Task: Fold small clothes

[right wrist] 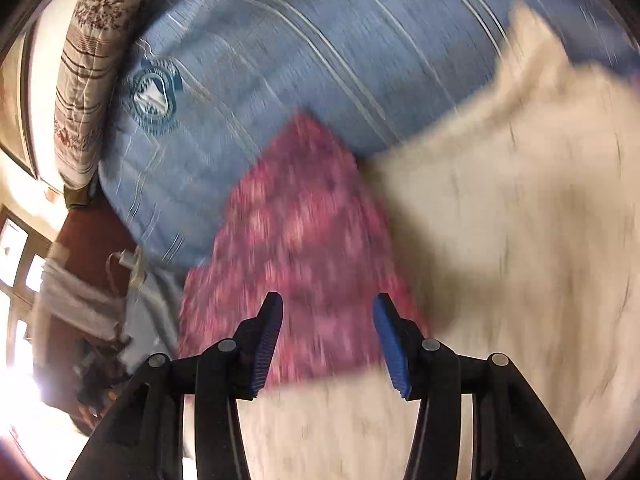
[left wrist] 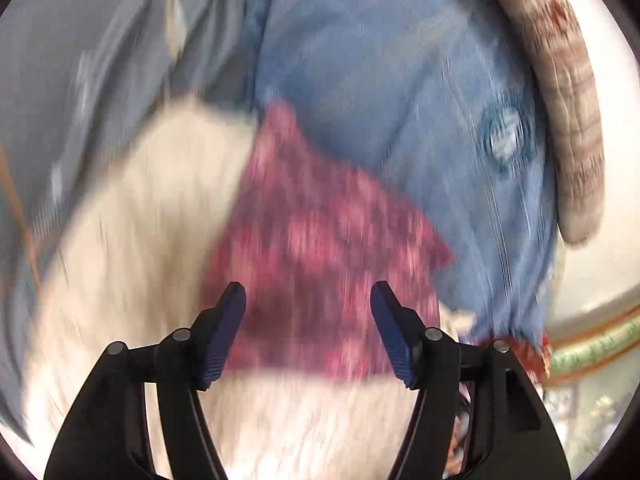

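hovering with jaws spread and empty, the left gripper (left wrist: pixel 308 330) and right gripper (right wrist: pixel 328 344) face a blurred pink patterned cloth (left wrist: pixel 320 240) (right wrist: pixel 300 248) lying just ahead on cream fabric (left wrist: pixel 140 220) (right wrist: pixel 520 220), blue striped bedding (left wrist: pixel 380 80) (right wrist: pixel 300 48) beyond

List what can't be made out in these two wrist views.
- Pink patterned cloth: motion blur in both views smears its print; garment type unclear.
- Its near edge: hidden under the cream cloth.
- Cream cloth: cut off by the frame edges, shape unknown.
- Left claw and right claw: open, but contact with fabric unclear.
- Round emblem on the blue bedspread: too blurred to read.
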`<state>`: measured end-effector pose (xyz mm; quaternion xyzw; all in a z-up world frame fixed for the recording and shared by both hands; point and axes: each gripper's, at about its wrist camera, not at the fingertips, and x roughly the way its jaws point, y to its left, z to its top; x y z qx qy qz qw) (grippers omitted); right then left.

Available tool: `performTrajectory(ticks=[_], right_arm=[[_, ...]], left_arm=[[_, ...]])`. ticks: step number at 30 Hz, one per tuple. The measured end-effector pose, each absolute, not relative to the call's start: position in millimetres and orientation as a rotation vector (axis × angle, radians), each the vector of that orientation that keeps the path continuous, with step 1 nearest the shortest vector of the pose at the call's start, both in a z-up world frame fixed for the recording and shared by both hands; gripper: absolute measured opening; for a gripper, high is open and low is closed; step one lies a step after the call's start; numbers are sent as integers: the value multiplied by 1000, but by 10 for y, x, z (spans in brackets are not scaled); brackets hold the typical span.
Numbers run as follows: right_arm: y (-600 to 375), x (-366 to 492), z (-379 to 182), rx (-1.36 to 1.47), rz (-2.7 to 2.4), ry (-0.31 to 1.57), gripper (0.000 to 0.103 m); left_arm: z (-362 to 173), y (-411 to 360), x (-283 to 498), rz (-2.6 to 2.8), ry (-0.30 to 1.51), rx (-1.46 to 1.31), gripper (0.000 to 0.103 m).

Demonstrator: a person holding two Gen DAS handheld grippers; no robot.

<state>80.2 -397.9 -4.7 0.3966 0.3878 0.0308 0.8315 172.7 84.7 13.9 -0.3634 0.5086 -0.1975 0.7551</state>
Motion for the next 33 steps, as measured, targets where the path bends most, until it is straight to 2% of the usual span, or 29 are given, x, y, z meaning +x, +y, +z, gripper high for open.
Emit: performTrajectory(ticks=[2,5,7,12,14,16,17,18,19,20,23,27,33], right_arm=[[-3936,635,-240,925,103,826,50],[-3873,576,-449,980,89,829,59],[-3887,564,-534,1039,72,832,61],[-3887,764,-726,1148,65,761,61],[-3906,889,-773,1172,52,725,60],[-3909,1038,-805,1195,22,692,58],[-3903,1102,-799,1193,6,680,50],[-3900,1174,-788,1182,-25,678,23],[-3914,1214,-786,1184,-17,683,18],[-3931,1216,-750,1181,-10,691,18],[-3921,1096,-573,1141,41,673,16],[-3838,651,-308,1129,142,661,15],[-3824,-675,-188,1159,208,698,15]], left_arm=[[-161,752,1472,-468,1164,-874,64],[-452,640,1321,-450,1210,-932,64],[-573,634,1323,-420,1225,-961,64],[-603,523,1515,-365,1184,-1008,64],[-604,425,1656,-343,1169,-1000,69],[-658,374,1818,-318,1155,-1014,69],[-662,354,1890,-310,1144,-1020,68],[-641,320,1944,-297,1141,-1012,54],[-635,315,1975,-290,1141,-994,38],[-602,295,1983,-294,1140,-963,23],[-478,329,1867,-284,1096,-910,17],[-263,404,1429,-308,1077,-866,16],[-364,528,364,-416,1242,-847,16]])
